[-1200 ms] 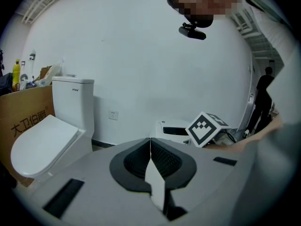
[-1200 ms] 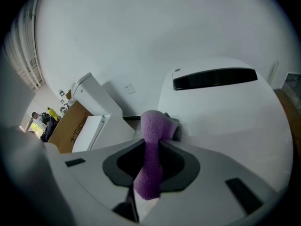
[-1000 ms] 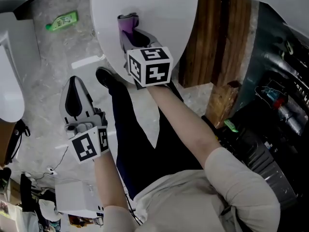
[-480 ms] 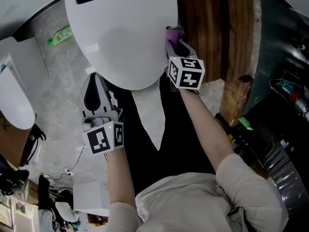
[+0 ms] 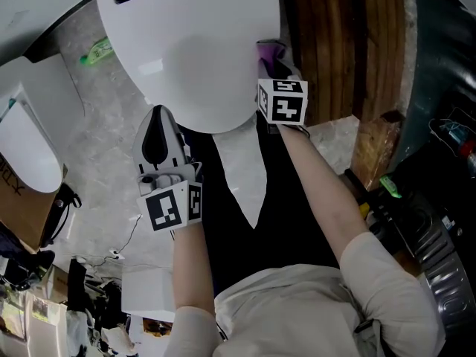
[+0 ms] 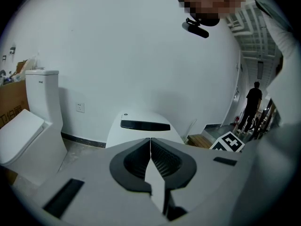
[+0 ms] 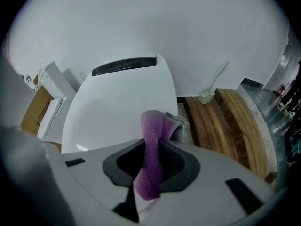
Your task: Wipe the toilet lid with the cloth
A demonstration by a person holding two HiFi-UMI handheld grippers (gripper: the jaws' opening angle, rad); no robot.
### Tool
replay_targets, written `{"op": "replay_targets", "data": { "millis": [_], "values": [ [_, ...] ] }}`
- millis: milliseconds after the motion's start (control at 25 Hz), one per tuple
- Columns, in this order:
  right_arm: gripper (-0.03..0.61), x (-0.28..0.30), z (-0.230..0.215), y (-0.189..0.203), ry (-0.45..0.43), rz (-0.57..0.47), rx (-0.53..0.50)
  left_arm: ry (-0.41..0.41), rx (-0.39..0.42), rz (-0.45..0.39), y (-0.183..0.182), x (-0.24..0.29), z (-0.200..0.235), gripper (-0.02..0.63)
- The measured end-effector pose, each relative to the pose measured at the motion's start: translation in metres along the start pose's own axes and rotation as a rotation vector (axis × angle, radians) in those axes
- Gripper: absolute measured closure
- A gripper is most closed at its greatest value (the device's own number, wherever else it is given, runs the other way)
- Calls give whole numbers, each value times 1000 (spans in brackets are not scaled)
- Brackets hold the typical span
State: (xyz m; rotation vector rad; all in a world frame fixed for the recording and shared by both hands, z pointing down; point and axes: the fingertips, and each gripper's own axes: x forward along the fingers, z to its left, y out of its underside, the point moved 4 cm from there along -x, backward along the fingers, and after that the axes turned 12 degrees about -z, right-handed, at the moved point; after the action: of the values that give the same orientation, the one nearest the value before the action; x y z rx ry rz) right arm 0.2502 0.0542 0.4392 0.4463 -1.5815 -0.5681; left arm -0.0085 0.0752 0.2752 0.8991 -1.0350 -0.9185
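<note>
Cloth (image 7: 151, 126), purple, sits clamped in the jaws of the right gripper (image 5: 272, 64) by the right edge of the white toilet lid (image 5: 186, 58), while the left gripper (image 5: 158, 141) hangs near the lid's front, jaws pressed together on nothing.

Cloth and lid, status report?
Right tool shut on purple cloth, at right edge of toilet lid. Left tool shut, empty, off the lid. Nothing blocking.

White glossy toilet lid (image 5: 186, 58): rounded, closed flat, with a dark slot near its back edge. Purple cloth (image 7: 149, 171): fuzzy, folded into a thick strip with a grey bit at its far end. It is pinched between the jaws of the right gripper (image 7: 151, 142) at the lid's right rim.
</note>
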Motion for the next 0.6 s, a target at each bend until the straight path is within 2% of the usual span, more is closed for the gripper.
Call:
{"op": "replay_targets", "data": {
  "millis": [360, 600],
  "values": [
    [488, 2, 45, -1, -14, -1, -22, -59, -10, -1, 3, -19, 47, 597],
    [488, 1, 107, -3, -55, -9, -72, -106, -5, -25, -4, -40, 92, 598]
  ]
}}
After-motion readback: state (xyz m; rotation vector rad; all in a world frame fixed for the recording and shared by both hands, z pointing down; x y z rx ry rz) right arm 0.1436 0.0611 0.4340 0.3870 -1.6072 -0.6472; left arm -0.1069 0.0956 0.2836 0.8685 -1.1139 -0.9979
